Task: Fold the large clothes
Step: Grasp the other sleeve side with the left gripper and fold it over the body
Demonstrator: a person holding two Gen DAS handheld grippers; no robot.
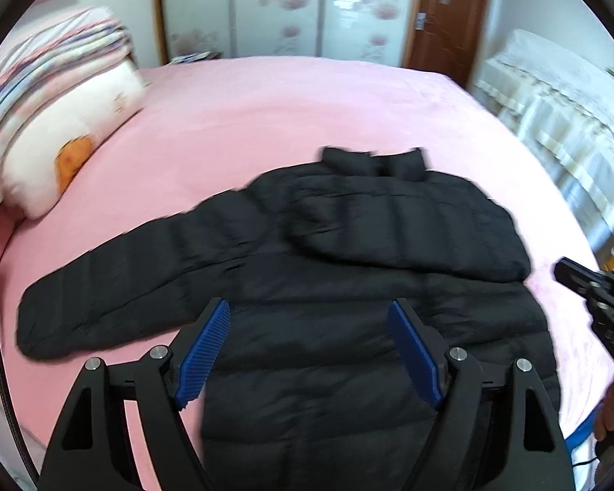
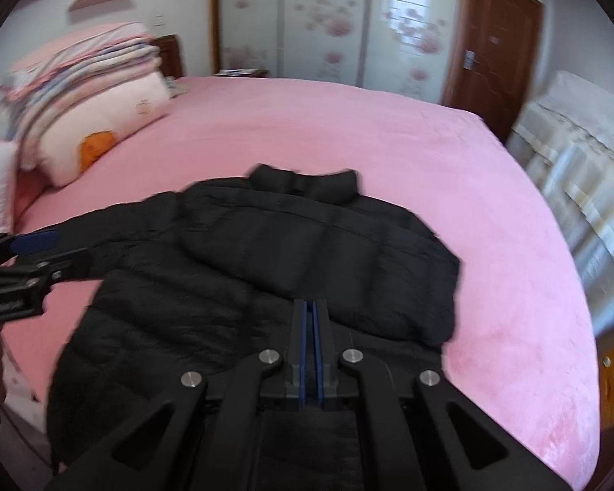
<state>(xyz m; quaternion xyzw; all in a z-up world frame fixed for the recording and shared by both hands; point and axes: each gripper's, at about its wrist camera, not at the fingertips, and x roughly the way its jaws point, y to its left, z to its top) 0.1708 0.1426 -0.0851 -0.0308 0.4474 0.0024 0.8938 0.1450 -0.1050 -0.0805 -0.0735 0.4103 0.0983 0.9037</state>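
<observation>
Your black quilted puffer jacket [image 1: 348,286] lies flat on the bed with the pink fleece sheet [image 1: 266,114], collar away from you and hem toward you, which puts both sides within reach of one gripper each. The sleeve on your right side [image 2: 327,253] is already laid across the chest, its cuff toward the middle; that is why the right edge of the jacket now looks straight and squared. The other sleeve [image 1: 114,282] stretches out over the sheet to the left, not yet folded.

Your left gripper [image 1: 307,352] hangs over the lower body of the jacket with its jaws wide apart and nothing between them, the blue ribbed pads [image 1: 202,356] facing in. Held open like this, it looks ready to take fabric, and the outstretched sleeve is the likely target. Its cuff lies well off to the left, so you would have to swing that way first.

Your right gripper [image 2: 310,347] sits above the jacket's middle with its jaws pressed together; no cloth shows between them, so it appears empty.

The padding is thick and springy, so expect a folded sleeve to lift unless you press it down. The stack of folded striped quilts and the pale pillow [image 1: 61,122] sit at the head of the bed, well apart from your work.
</observation>
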